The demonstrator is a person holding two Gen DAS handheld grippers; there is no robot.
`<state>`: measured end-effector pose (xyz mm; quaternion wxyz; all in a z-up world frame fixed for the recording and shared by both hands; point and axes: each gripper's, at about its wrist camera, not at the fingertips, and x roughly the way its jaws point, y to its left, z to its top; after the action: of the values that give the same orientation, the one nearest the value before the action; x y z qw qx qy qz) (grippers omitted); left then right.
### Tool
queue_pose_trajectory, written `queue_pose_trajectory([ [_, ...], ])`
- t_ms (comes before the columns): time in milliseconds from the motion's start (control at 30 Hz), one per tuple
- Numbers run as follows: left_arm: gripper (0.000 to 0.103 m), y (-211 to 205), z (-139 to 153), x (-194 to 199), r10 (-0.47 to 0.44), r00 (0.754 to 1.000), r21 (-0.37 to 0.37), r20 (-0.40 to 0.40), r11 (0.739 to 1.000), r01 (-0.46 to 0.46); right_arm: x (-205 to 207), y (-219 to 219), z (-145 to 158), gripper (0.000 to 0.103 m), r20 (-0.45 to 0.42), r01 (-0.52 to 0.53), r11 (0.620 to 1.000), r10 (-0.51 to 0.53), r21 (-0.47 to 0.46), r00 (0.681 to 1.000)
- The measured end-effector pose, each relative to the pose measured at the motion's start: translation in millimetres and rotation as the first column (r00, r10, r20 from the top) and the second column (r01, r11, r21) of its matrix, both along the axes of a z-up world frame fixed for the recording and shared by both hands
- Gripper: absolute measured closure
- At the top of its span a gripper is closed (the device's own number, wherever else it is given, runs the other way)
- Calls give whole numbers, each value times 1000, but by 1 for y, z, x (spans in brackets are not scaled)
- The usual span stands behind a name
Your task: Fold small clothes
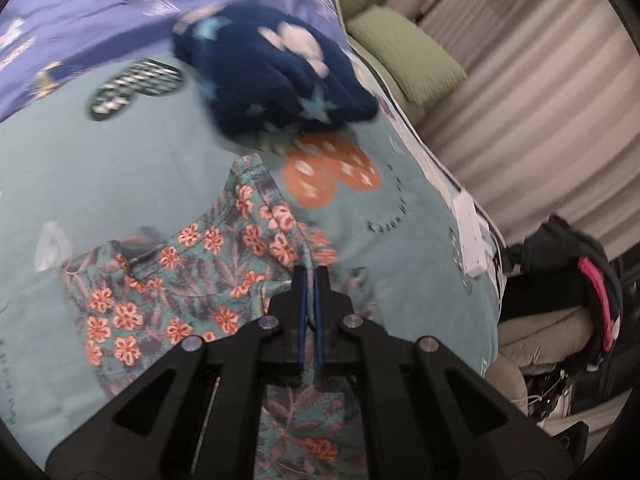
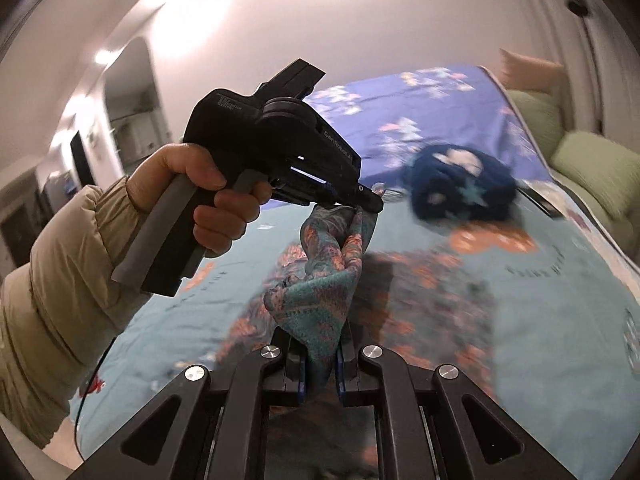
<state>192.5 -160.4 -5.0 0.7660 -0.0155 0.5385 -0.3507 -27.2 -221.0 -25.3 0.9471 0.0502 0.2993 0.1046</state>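
In the left wrist view, the left gripper (image 1: 311, 276) has its jaws pressed together on a thin edge of the floral garment (image 1: 168, 280), a teal cloth printed with orange flowers and dark leaves. The cloth runs between the blue pads and back under the gripper body, while the rest of it spreads loosely to the left of and beyond the fingertips, lying on the teal bedspread (image 1: 120, 152). Ahead of the gripper, well apart from it, a navy fleece garment (image 1: 272, 68) with pale stars lies crumpled and unfolded. Green cushions (image 1: 404, 52) sit off to the right past the bed's edge.

In the right wrist view, the right gripper (image 2: 320, 360) is clamped on a bunched part of the same floral garment (image 2: 316, 300), which rises from its pads in a twisted rope up to the left gripper (image 2: 370, 202), held by the person's hand (image 2: 208, 200) in a beige padded sleeve (image 2: 60, 300). The garment hangs gathered between the two grippers, above the bedspread (image 2: 560, 320); the navy fleece garment (image 2: 460, 184) lies farther ahead and to the right.

By my reading, the task is at an early stage: the floral piece is lifted but no neat fold shows, and the navy piece looks untouched. No finished, folded clothes are visible in either view.
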Motion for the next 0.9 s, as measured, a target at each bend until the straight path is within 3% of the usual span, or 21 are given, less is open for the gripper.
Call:
queue_pose_trajectory([
  [133,98,-40,-25,-4,-43,999,65,-10,997,44,-8,-36,-14,94,-58,58,997,-56,42,997],
  [300,96,-60,-40,-6,-59,998,115,22,992,57,-10,-70,-40,93,-162,94,986,-71,139,984],
  [333,93,-61,-39,-7,-57,998,114,36,992,52,-10,-75,-45,93,-185,96,982,-65,161,981],
  [400,73,-58,-32,-8,-38,997,91,72,995,31,-12,-78,-52,91,-212,93,978,-52,185,976],
  [467,63,-50,-20,-10,-8,994,31,106,1000,4,-18,-83,-58,85,-234,96,975,-47,202,971],
  [567,59,-31,0,-21,20,985,-20,170,1000,-17,-24,-96,-64,79,-264,115,968,-53,224,963],
  [733,52,12,8,-57,52,964,-14,262,999,-50,-38,-114,-62,76,-274,116,958,-42,264,961],
  [900,50,62,-11,-119,60,942,72,330,993,-89,-47,-122,-50,75,-253,135,966,-77,220,964],
])
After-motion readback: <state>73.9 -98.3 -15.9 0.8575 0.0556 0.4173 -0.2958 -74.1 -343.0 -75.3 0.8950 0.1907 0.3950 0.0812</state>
